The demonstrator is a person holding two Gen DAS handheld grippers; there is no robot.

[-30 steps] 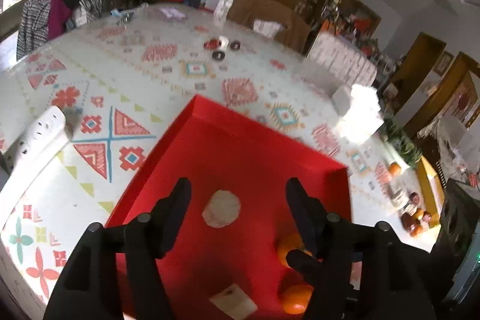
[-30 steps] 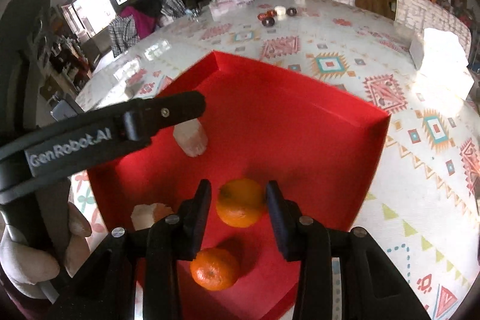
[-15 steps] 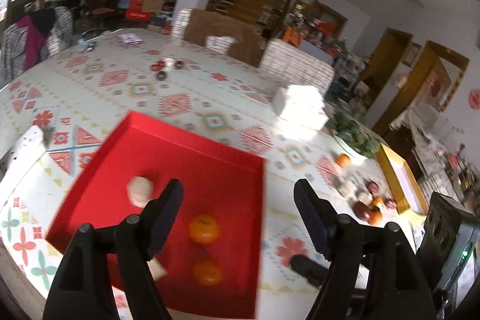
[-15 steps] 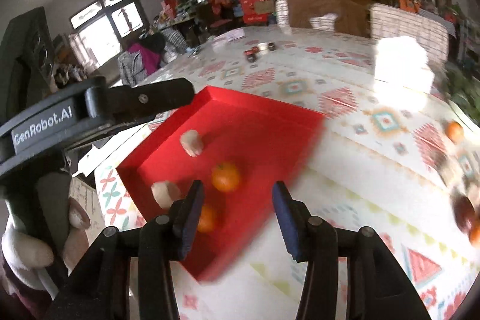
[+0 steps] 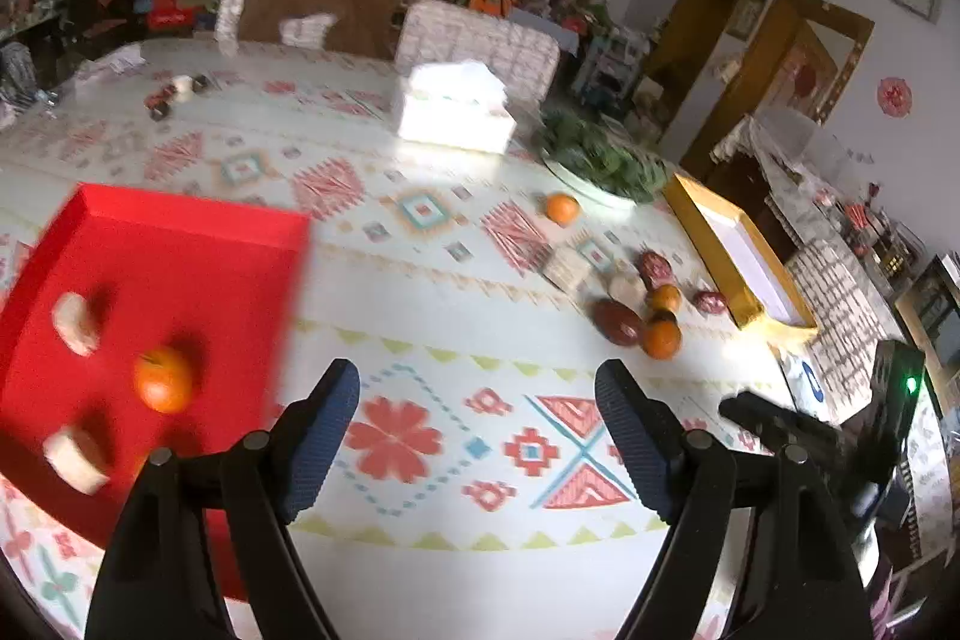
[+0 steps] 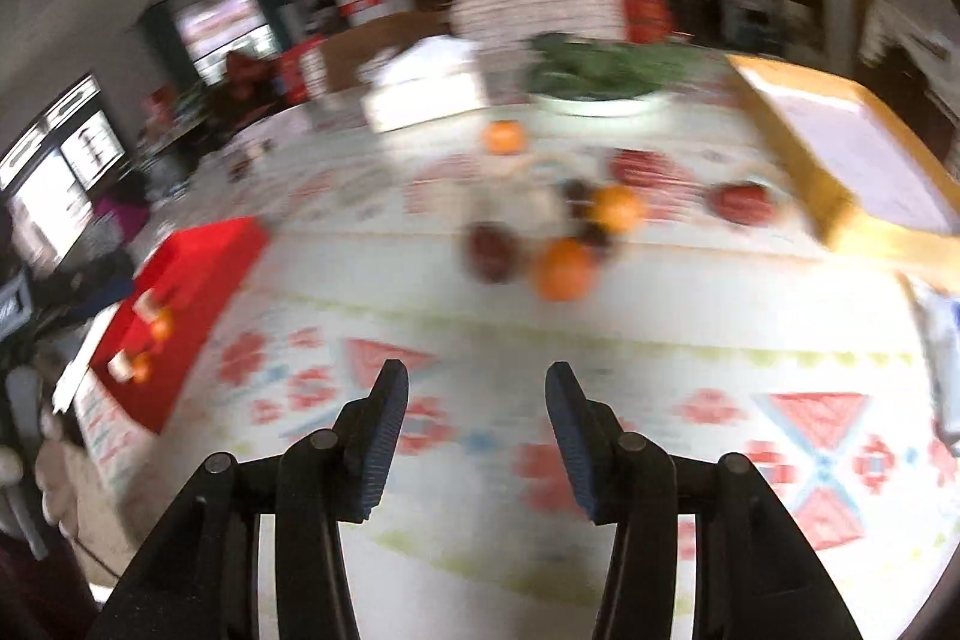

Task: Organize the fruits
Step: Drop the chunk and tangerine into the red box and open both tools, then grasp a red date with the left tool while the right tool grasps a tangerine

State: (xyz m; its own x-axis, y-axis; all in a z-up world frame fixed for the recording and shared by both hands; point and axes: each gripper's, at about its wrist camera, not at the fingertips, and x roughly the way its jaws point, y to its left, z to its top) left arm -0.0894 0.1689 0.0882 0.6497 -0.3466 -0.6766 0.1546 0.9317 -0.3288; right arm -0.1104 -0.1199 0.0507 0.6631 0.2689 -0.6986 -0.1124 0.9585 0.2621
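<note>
The red tray (image 5: 180, 244) lies at the left of the left wrist view, holding an orange (image 5: 162, 379) and two pale pieces (image 5: 75, 322). My left gripper (image 5: 477, 388) hangs over the patterned tablecloth to the tray's right, its jaws opening with nothing between them. My right gripper (image 6: 477, 379) is open and empty above the cloth. Ahead of it lies a loose cluster of fruit: an orange (image 6: 564, 268), a second orange (image 6: 615, 208), dark red fruits (image 6: 495, 250) and a lone orange (image 6: 504, 136) farther back. The right wrist view is motion-blurred.
A yellow-rimmed tray (image 5: 708, 226) sits at the right beyond the fruit. A plate of greens (image 5: 600, 160) and a white tissue box (image 5: 450, 112) stand farther back. A person's hand (image 6: 66, 466) shows at the lower left of the right wrist view.
Both grippers have swung right, off the red tray and over the tablecloth toward the loose fruit. The orange once between the right fingers stays in the tray. The left jaws have widened.
</note>
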